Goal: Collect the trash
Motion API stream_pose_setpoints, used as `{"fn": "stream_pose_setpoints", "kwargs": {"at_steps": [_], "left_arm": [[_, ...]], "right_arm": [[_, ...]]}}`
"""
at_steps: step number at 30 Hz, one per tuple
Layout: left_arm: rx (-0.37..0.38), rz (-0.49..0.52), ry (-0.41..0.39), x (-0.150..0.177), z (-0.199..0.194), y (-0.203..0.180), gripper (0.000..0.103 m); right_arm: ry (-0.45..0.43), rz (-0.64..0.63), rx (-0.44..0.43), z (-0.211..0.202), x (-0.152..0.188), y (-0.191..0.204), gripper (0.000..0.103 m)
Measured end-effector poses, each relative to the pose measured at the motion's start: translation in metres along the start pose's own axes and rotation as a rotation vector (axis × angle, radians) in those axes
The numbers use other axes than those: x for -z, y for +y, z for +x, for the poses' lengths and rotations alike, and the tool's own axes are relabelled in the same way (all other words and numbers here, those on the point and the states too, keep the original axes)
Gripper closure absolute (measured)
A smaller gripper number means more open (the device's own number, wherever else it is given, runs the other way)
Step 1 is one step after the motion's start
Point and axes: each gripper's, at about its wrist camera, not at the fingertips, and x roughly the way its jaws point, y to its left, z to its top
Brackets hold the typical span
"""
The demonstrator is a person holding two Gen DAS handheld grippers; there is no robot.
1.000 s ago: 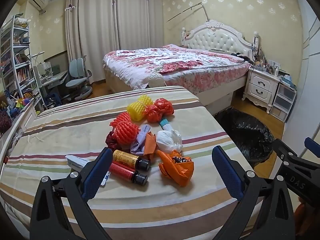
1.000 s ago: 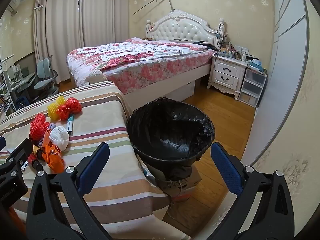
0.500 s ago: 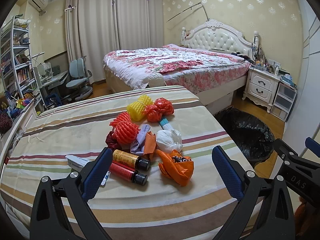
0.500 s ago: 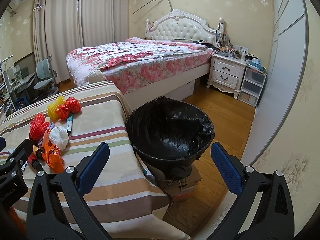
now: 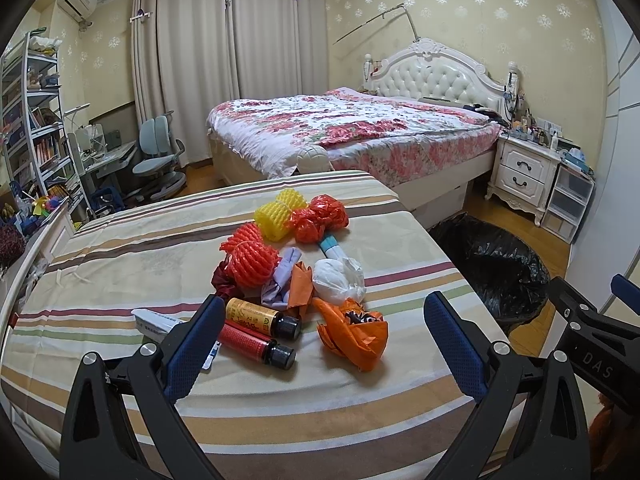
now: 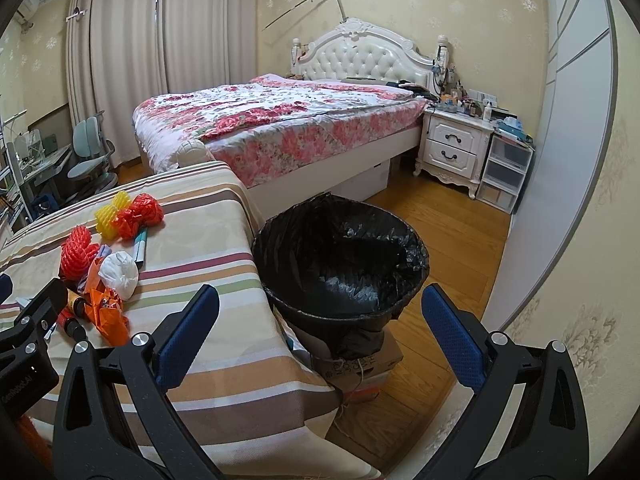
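A pile of trash lies on the striped tablecloth (image 5: 120, 256): an orange wrapper (image 5: 354, 330), a white crumpled bag (image 5: 338, 280), two small bottles (image 5: 260, 336), orange foam nets (image 5: 250, 256), a yellow foam net (image 5: 276, 216) and a red bag (image 5: 320, 218). My left gripper (image 5: 322, 336) is open and empty, held above the near side of the pile. My right gripper (image 6: 320, 330) is open and empty, held in front of the black-lined trash bin (image 6: 340, 256) that stands on the floor right of the table. The pile also shows in the right wrist view (image 6: 104, 264).
A bed (image 5: 352, 136) stands behind the table. A white nightstand (image 6: 456, 152) and plastic drawers (image 6: 506, 174) are at the right wall. A desk, chair (image 5: 156, 160) and shelves (image 5: 28, 120) are at the far left. The bin sits on a cardboard box (image 6: 360, 364).
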Motion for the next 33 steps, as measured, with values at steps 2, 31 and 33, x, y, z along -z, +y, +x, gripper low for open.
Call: {"fn": "stream_pose_setpoints", "kwargs": {"at_steps": [2, 31, 33], "left_arm": [[0.000, 0.001, 0.000, 0.0000, -0.0001, 0.0004, 0.006], [-0.001, 0.000, 0.002, 0.0014, 0.0017, 0.0019, 0.006], [-0.001, -0.001, 0.002, 0.0014, 0.0017, 0.0018, 0.006]], "right_arm": [[0.000, 0.000, 0.000, -0.0002, -0.0001, -0.0003, 0.004], [0.001, 0.000, -0.001, -0.0004, 0.0003, -0.0030, 0.004], [0.001, 0.000, -0.001, -0.0004, 0.0003, -0.0032, 0.004]]}}
